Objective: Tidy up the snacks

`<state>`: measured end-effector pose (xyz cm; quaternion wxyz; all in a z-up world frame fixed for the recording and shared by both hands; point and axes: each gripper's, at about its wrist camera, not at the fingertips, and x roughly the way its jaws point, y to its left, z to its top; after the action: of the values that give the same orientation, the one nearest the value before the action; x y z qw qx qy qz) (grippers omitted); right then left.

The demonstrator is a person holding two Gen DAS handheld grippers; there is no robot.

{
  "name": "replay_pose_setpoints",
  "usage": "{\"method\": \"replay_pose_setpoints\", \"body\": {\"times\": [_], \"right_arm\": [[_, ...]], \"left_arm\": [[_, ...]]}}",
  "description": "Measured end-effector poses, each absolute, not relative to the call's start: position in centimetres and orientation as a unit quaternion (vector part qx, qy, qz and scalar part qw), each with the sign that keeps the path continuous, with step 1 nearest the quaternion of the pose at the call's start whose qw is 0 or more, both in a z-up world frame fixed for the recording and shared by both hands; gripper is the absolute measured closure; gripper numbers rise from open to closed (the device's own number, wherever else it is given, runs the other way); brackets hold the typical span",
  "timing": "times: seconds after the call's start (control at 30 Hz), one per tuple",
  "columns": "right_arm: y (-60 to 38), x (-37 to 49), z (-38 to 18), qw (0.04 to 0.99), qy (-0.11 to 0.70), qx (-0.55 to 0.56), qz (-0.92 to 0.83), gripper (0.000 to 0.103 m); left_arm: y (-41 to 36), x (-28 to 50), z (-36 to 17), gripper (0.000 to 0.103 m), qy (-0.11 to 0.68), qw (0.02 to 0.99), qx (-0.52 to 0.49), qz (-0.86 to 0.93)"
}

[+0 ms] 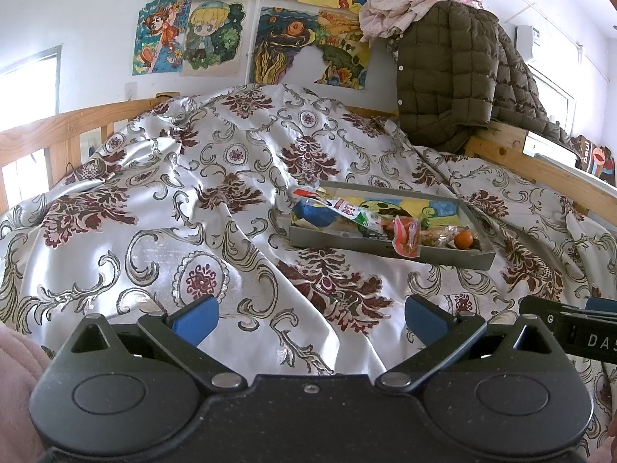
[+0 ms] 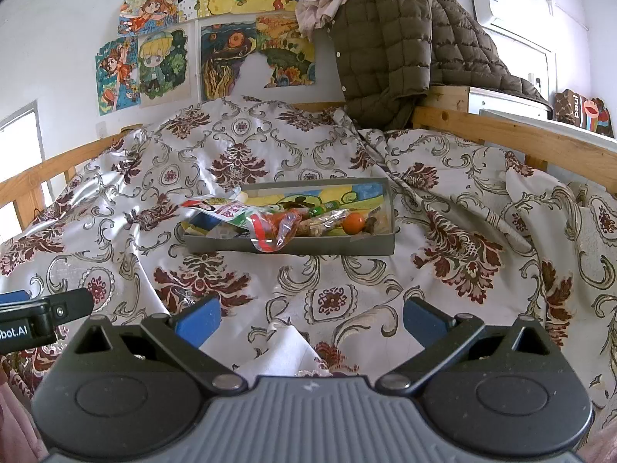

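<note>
On the bed, the snacks (image 2: 285,220) already lie heaped in the grey tray (image 2: 289,245); left claw (image 1: 310,318) and right claw (image 2: 312,318) hover near, both released, empty.

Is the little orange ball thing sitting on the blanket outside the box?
No, the orange ball sits inside the grey box, near its right end.

This is a bedroom in a home. A wooden-railed bed (image 2: 501,123) fills the view, spread with a shiny floral-patterned bedcover (image 1: 193,200). Hand-coloured cartoon drawings (image 1: 216,34) are stuck across the white wall behind it. A quilted olive jacket (image 2: 389,42) hangs over the bed frame, and an air conditioner (image 2: 497,4) sits high on the wall.
</note>
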<state>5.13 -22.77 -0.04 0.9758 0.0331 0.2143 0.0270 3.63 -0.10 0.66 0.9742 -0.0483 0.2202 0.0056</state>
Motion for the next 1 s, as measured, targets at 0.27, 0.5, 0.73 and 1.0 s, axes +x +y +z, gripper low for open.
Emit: {"method": "replay_pose_setpoints", "body": {"times": [0.27,0.5,0.73,1.0], "right_arm": [[-22.74,5.13,0.04,0.976,0.215,0.033,0.027,0.0],[-22.75,5.15,0.04,0.976,0.215,0.033,0.027,0.0],[-22.75,5.17,0.1,0.976,0.216,0.032,0.027,0.0],[-22.75,5.09,-0.1,0.975,0.217,0.032,0.027,0.0]], "left_arm": [[-0.13,3.66,0.71,0.001,0.22,0.974,-0.048,0.006],[0.12,3.58,0.31,0.001,0.224,0.973,-0.047,0.017],[0.3,3.75,0.08,0.001,0.237,0.97,-0.042,0.032],[0.69,3.86,0.15,0.001,0.247,0.967,-0.049,0.039]]}}
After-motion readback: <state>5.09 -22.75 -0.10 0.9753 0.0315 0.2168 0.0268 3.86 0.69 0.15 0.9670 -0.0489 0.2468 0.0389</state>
